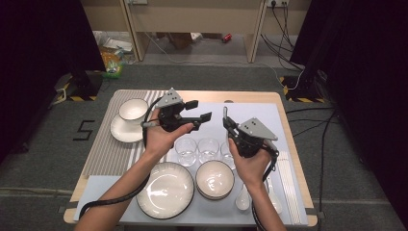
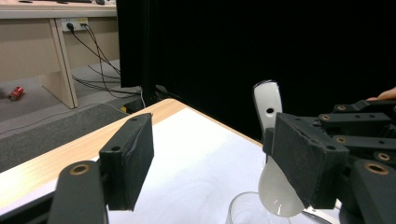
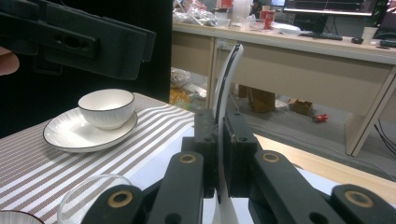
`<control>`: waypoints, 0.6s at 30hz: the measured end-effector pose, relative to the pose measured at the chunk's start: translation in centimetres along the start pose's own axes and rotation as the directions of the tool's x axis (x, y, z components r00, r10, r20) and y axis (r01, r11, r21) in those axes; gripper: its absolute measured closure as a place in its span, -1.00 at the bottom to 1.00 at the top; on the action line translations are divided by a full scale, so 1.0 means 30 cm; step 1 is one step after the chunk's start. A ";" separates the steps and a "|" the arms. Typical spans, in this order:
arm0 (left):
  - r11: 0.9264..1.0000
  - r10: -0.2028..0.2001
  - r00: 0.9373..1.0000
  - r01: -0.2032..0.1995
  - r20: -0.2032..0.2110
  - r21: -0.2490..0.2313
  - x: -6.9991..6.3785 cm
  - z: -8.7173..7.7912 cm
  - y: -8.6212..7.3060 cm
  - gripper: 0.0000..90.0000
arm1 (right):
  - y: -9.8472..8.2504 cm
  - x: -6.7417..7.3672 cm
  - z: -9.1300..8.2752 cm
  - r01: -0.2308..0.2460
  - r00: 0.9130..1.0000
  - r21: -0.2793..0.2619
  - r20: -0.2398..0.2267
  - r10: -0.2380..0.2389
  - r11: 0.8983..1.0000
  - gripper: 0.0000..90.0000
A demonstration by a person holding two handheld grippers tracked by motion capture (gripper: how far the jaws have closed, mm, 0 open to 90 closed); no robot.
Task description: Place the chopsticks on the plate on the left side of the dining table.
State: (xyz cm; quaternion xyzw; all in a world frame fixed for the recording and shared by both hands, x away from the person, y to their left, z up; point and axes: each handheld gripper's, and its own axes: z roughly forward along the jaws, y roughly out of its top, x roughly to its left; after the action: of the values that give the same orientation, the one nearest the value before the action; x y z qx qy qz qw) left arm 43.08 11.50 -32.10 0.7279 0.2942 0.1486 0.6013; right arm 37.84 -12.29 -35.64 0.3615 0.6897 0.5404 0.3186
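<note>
My right gripper (image 1: pixel 230 127) is shut on a white ceramic spoon (image 1: pixel 224 113), which it holds upright above the row of glasses. In the right gripper view the spoon (image 3: pixel 228 88) stands edge-on, pinched between the two pads of the right gripper (image 3: pixel 220 154). My left gripper (image 1: pixel 201 110) hovers open to the left of it, with nothing between its fingers. In the left gripper view the spoon (image 2: pixel 269 105) rises behind the right-hand pad of the left gripper (image 2: pixel 215 161), with its bowl low over a glass (image 2: pixel 250 211).
Three glasses (image 1: pixel 208 148) stand in a row on the white mat (image 1: pixel 260 115). In front lie a large plate (image 1: pixel 166 189), a bowl (image 1: pixel 214 179) and two more spoons (image 1: pixel 243 197). A small bowl (image 1: pixel 133 109) on a saucer (image 1: pixel 122 131) sits on the striped mat (image 1: pixel 108 154) at the back left.
</note>
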 end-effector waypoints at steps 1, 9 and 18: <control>1.000 0.000 1.000 0.000 0.000 0.000 0.000 0.000 0.001 -0.36 | -0.001 -0.001 0.003 0.005 1.000 -0.002 -0.001 -0.005 1.000 0.91; 1.000 -0.004 1.000 0.004 0.009 -0.004 -0.004 0.004 0.006 -0.36 | -0.003 -0.004 0.010 0.013 1.000 -0.011 -0.001 -0.013 1.000 0.91; 1.000 -0.004 1.000 0.004 0.016 -0.008 -0.007 0.008 0.011 -0.36 | -0.006 0.003 0.022 0.003 1.000 -0.005 -0.009 -0.003 1.000 0.91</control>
State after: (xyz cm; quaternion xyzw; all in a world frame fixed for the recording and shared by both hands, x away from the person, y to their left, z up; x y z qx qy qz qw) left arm 43.13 11.14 -31.82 0.7260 0.2903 0.1430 0.6067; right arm 38.31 -11.90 -35.95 0.3574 0.6903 0.5433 0.3170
